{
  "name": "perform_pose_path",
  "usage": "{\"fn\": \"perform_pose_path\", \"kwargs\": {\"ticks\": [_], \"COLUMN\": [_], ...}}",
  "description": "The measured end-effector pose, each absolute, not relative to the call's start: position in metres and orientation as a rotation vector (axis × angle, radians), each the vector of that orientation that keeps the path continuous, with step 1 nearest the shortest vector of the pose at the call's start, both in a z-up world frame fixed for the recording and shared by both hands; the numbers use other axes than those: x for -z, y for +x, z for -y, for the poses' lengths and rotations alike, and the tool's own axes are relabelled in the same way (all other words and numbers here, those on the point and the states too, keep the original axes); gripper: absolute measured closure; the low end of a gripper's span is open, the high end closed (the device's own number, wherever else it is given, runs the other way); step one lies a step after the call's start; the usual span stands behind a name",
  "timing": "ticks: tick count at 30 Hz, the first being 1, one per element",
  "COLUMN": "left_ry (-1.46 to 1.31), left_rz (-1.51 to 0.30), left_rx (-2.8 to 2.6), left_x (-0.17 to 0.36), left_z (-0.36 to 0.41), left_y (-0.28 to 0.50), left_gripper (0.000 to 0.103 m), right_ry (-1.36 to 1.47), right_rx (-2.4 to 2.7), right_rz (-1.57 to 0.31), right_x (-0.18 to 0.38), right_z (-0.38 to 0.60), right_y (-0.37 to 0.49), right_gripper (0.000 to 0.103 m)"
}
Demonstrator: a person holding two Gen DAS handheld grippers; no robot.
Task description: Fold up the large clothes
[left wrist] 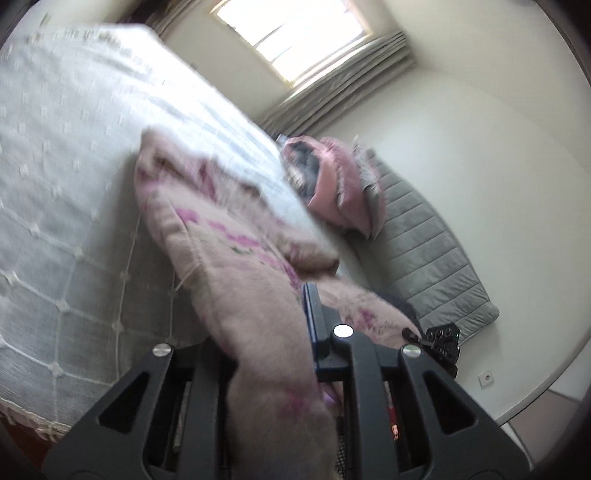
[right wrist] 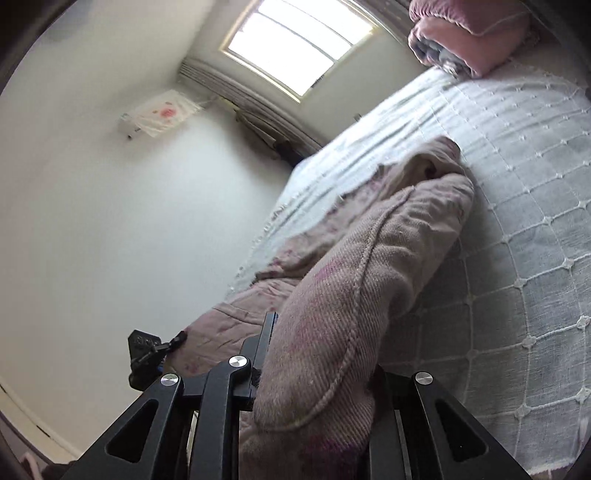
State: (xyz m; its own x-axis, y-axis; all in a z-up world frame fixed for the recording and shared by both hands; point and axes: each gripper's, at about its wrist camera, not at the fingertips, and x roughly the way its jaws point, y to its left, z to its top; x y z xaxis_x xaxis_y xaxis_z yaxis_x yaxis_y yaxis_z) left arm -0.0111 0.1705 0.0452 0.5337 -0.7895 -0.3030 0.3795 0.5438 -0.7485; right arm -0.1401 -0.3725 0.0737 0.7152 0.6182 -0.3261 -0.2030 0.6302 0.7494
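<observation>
A large beige-pink garment with magenta flower print (left wrist: 229, 236) lies bunched on the white bedspread (left wrist: 66, 155). My left gripper (left wrist: 273, 332) is shut on one end of it; the cloth drapes over and hides the left finger. My right gripper (right wrist: 317, 350) is shut on another part of the same garment (right wrist: 369, 266), which covers the right finger. Each gripper shows small in the other's view: the right one in the left wrist view (left wrist: 436, 343), the left one in the right wrist view (right wrist: 151, 354). The cloth stretches between them.
Pink and grey pillows (left wrist: 332, 184) lie at the head of the bed, also seen in the right wrist view (right wrist: 465, 33). A grey quilted headboard (left wrist: 424, 251) stands against the wall. A window with curtains (left wrist: 295, 33) is behind. The bedspread (right wrist: 517, 221) has a tufted grid.
</observation>
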Motion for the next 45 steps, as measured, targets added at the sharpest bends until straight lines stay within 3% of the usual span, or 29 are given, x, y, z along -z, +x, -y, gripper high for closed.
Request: {"fn": "perform_pose_path", "kwargs": {"ticks": [7,11,22,28,31,35,38,41,45], "left_ry": [-0.635,-0.625,-0.640,-0.681,-0.686,-0.665,-0.652,-0.651,-0.640], "left_rz": [-0.546,-0.561,-0.745,-0.911,-0.983,-1.050,-1.072,-1.061,-1.032], "left_rx": [0.799,0.781,0.566,0.495,0.461,0.459,0.453,0.482,0.508], "left_x": [-0.107,-0.113,-0.076,-0.029,0.000,0.030,0.037,0.023,-0.003], "left_z": [-0.209,-0.211,-0.166,-0.155,-0.154,-0.147,-0.141,-0.137,-0.141], "left_y": [-0.053,-0.041,0.105,0.183,0.207,0.222,0.222,0.217,0.207], "left_gripper": [0.084,0.082,0.079,0.074,0.065,0.051,0.044,0.030,0.023], "right_ry": [0.690,0.658,0.810,0.882,0.911,0.905,0.884,0.871,0.881], "right_rx": [-0.558,-0.497,-0.276,-0.208,-0.172,-0.141,-0.151,-0.176,-0.187], "right_rz": [-0.520,-0.559,-0.667,-0.737,-0.780,-0.821,-0.807,-0.784,-0.771], "right_x": [-0.137,-0.147,-0.084,-0.037,-0.013,0.014,0.015,0.004,-0.014], "right_z": [0.367,0.365,0.402,0.424,0.428,0.424,0.416,0.412,0.416], "right_y": [-0.199,-0.189,-0.035,0.023,0.042,0.061,0.062,0.058,0.049], "right_gripper": [0.084,0.082,0.079,0.078,0.077,0.070,0.051,0.035,0.027]}}
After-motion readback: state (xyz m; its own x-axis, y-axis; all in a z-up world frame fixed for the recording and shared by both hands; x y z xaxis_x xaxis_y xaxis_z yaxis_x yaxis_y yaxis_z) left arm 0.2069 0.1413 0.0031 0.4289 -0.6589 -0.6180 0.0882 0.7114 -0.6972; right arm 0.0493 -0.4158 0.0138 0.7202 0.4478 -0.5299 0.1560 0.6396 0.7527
